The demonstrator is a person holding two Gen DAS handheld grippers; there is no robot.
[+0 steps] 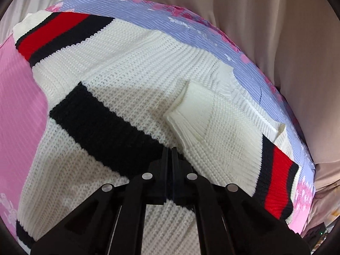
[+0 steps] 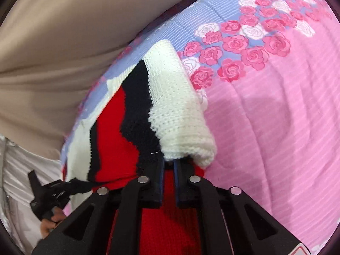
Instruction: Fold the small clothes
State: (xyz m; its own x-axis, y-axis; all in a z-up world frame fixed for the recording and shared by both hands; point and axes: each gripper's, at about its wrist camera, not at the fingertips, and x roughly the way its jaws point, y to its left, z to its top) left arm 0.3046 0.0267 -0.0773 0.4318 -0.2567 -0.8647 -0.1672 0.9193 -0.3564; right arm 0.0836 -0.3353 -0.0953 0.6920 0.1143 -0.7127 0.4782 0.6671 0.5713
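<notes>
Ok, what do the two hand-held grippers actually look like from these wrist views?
Both are matte black plastic. The left hand-held gripper has two flat parallel fingers on angled linkage arms with four round silver pins. The right hand-held gripper matches it, with blue-edged pads and a red-and-white marking at the lower right corner. No cables or sleeves show.

Sweater flat on bedspread, one cuff folded atop its middle.
</notes>
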